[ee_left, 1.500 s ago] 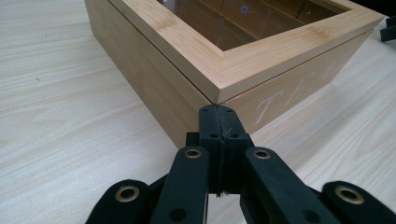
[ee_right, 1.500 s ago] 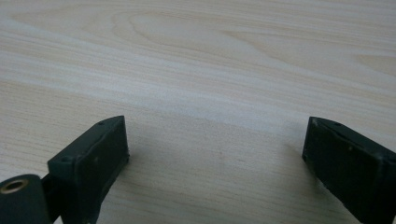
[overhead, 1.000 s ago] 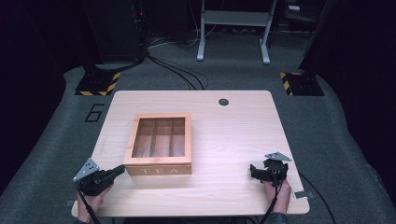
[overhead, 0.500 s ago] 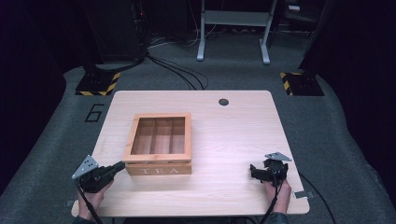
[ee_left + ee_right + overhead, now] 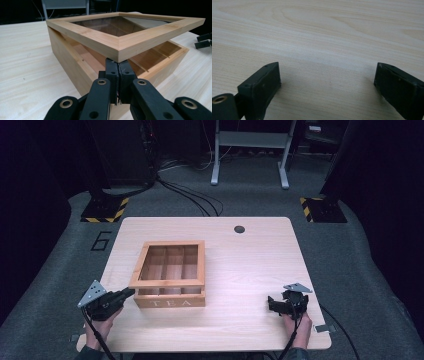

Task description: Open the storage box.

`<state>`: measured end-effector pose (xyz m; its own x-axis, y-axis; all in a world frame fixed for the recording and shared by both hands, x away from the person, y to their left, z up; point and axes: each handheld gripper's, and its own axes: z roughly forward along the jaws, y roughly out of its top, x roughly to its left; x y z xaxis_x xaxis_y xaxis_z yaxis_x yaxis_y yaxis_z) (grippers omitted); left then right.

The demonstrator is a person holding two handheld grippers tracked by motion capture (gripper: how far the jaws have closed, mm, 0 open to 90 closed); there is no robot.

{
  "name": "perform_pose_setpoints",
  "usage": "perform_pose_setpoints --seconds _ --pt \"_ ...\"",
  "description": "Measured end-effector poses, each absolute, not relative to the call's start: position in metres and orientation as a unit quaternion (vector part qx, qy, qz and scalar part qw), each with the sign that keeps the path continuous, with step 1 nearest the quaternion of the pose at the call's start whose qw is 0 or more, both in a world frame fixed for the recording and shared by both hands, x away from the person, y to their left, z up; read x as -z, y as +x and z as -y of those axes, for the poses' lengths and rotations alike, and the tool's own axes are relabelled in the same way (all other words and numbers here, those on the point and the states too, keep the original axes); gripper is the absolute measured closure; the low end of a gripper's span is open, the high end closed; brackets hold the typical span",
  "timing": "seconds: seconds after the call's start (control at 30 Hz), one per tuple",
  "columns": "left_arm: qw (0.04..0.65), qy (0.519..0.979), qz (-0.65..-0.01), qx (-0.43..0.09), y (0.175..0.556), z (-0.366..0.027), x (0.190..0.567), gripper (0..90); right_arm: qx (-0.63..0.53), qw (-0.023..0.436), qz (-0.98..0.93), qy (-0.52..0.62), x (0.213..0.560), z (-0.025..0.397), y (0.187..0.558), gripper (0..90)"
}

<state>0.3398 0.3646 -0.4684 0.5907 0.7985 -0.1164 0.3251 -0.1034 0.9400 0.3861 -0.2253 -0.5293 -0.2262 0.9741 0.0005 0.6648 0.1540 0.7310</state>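
Where closed left fingers [image 5: 117,75] press, lid [image 5: 125,32] corner directly above; right fingers [image 5: 265,82] apart.

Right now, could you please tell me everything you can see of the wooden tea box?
The tea box is light wood with TEA on its front and dividers inside. Its lid, a wooden frame around a clear pane, is tilted up slightly. The left gripper, jaws together, sits under the lid's corner. It rests left of centre on the table.

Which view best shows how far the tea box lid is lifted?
The left gripper view: the lid stands tilted above the box, the shut left gripper under its corner. The high view looks straight down on the lid, hiding the gap. The right gripper view shows bare table.
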Motion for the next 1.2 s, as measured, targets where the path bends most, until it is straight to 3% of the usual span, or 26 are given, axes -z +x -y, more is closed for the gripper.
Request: perform_pose_setpoints --seconds 1.2 --pt "0.554 0.707 -0.368 -0.240 0.385 -0.359 0.429 87.9 -0.312 0.248 -0.718 0.571 0.529 0.225 0.386 6.4"
